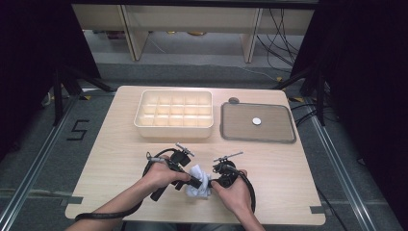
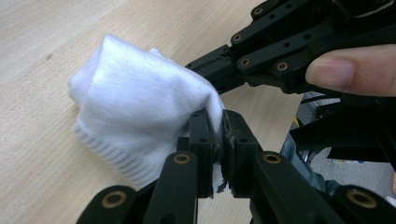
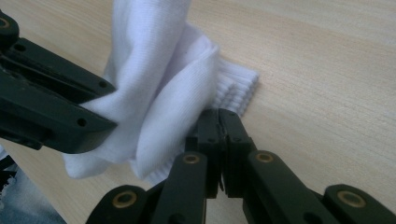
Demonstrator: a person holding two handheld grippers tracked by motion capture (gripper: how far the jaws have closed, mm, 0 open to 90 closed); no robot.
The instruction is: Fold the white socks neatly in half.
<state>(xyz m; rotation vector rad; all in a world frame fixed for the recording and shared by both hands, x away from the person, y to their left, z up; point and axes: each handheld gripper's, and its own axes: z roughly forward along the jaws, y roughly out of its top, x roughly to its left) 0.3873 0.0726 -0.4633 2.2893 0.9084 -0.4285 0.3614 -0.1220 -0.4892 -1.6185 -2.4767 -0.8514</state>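
A white sock (image 1: pixel 199 177) with a ribbed cuff lies bunched near the front edge of the wooden table, between both grippers. My left gripper (image 1: pixel 195 183) comes in from the left. In the left gripper view its jaws (image 2: pixel 217 136) are shut on a fold of the sock (image 2: pixel 140 105). My right gripper (image 1: pixel 211 183) comes in from the right. In the right gripper view its jaws (image 3: pixel 219 133) are pressed together at the edge of the sock (image 3: pixel 163 93), by the ribbed cuff. The right gripper (image 2: pixel 219 70) also reaches into the sock from the far side.
A cream tray (image 1: pixel 174 126) divided into several compartments stands at the back centre. To its right lies a flat grey tray (image 1: pixel 240 126) holding a small white disc (image 1: pixel 257 121). A small dark round object (image 1: pixel 234 100) sits behind it. The table's front edge is close to the hands.
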